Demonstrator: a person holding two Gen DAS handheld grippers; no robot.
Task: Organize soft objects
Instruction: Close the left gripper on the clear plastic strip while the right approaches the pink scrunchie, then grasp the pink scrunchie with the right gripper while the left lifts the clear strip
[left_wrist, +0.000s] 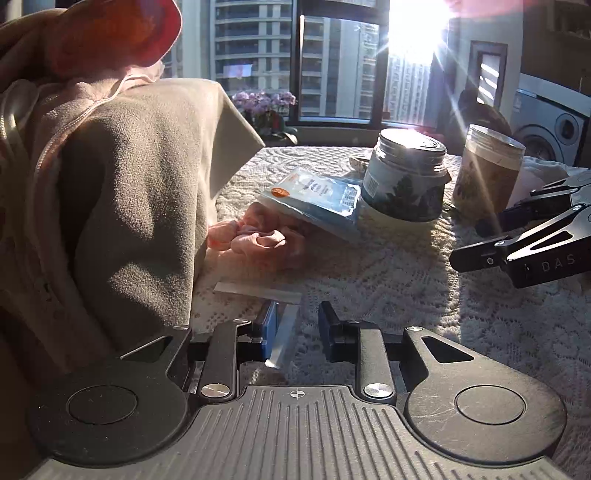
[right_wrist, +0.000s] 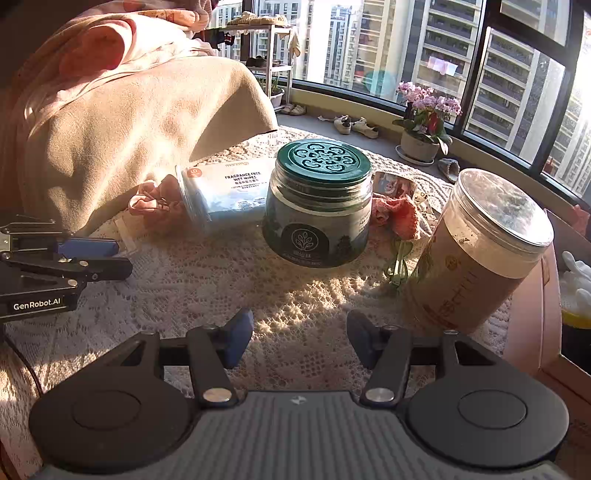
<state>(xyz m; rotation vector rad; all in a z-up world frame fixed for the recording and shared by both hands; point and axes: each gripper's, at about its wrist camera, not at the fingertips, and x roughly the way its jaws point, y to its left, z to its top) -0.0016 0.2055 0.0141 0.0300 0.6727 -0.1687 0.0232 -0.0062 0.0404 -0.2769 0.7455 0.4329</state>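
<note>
Lidded green jar (right_wrist: 318, 203) beside brown-filled tub (right_wrist: 480, 251) — both tongs (left_wrist: 297, 325) (right_wrist: 300, 341) agape, empty.

A rough cream lace cloth (right_wrist: 229, 284) covers the bench. A soft matt beige fleece blanket (right_wrist: 122, 147) lies beside a glossy glass jar (right_wrist: 317, 218) with a green lid and a glossy plastic wipes packet (right_wrist: 225, 192).

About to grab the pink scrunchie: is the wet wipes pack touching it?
Touching. The left wrist view shows the wet wipes pack lying tilted with its lower side on the pink scrunchie; no gap between them.
</note>
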